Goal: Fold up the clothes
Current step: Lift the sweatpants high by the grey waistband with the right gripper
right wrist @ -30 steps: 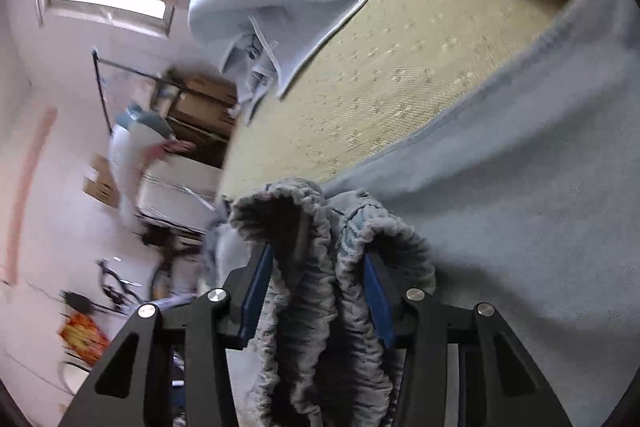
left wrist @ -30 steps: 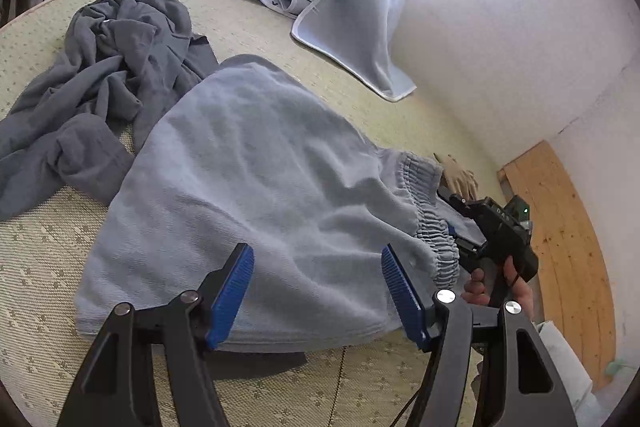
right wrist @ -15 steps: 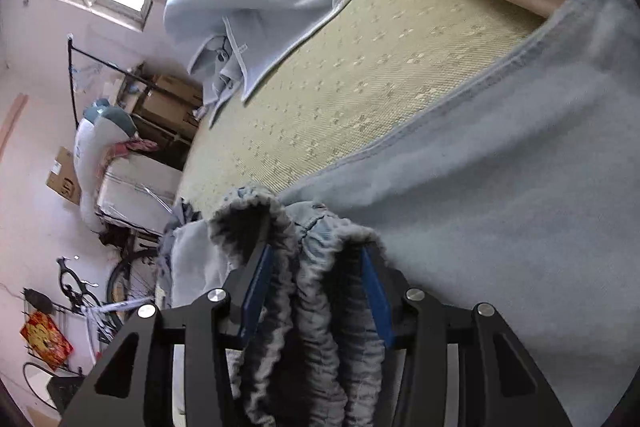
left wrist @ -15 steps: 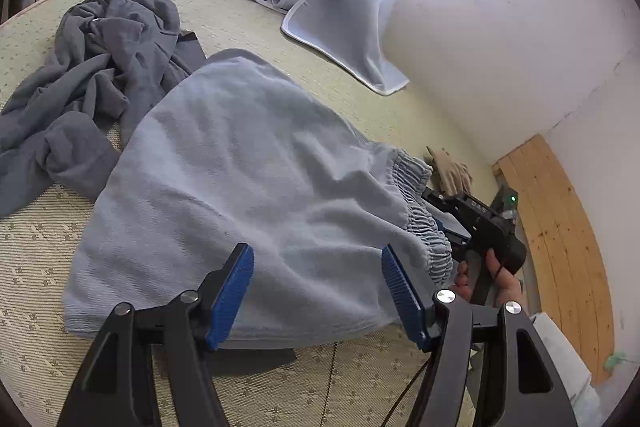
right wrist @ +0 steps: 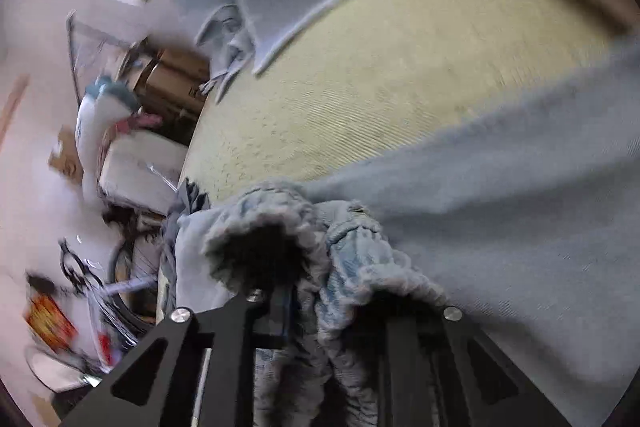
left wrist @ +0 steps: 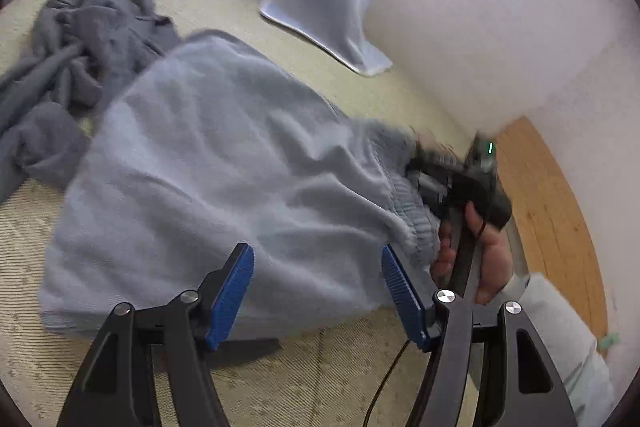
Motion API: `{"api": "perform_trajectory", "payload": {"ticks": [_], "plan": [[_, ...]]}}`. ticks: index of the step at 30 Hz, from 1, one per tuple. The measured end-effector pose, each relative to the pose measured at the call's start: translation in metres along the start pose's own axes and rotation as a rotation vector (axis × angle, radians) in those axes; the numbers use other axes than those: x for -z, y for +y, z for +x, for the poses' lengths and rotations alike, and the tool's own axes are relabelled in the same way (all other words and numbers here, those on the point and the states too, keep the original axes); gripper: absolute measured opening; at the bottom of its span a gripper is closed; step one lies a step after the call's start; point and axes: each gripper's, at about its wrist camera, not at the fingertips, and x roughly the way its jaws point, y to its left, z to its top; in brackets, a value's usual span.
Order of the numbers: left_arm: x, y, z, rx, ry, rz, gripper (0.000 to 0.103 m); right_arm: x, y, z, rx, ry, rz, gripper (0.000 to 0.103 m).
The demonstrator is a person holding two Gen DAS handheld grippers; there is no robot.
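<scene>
Folding has barely begun: right tongs (right wrist: 320, 307) closing on the light-blue fleece garment's gathered elastic waistband (right wrist: 352, 251); left tongs (left wrist: 316, 291) spread, empty; the crumpled dark-grey garment (left wrist: 80, 59), upper left, is untouched.

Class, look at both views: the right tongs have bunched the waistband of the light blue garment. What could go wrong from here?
1. The right tongs are closing on a thick bunch of waistband; layers might slip out when pulled.
2. The left tongs stand open above the light blue garment, so one-sided pulling could skew the fold.
3. The dark grey garment lies against it and might drag along.
</scene>
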Motion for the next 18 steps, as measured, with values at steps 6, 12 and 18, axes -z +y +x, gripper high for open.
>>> {"api": "perform_trajectory", "payload": {"ticks": [6, 12, 18], "plan": [[0.027, -0.045, 0.004, 0.171, 0.046, 0.199, 0.07, -0.001, 0.088, -0.038, -0.088, -0.062, -0.142, 0.013], [0.051, -0.064, -0.008, 0.236, -0.011, 0.292, 0.071, -0.002, 0.187, -0.053, -0.127, -0.048, -0.27, 0.013], [0.046, -0.038, -0.007, 0.219, -0.034, 0.189, 0.071, -0.004, 0.263, -0.056, -0.124, -0.028, -0.32, 0.013]]}}
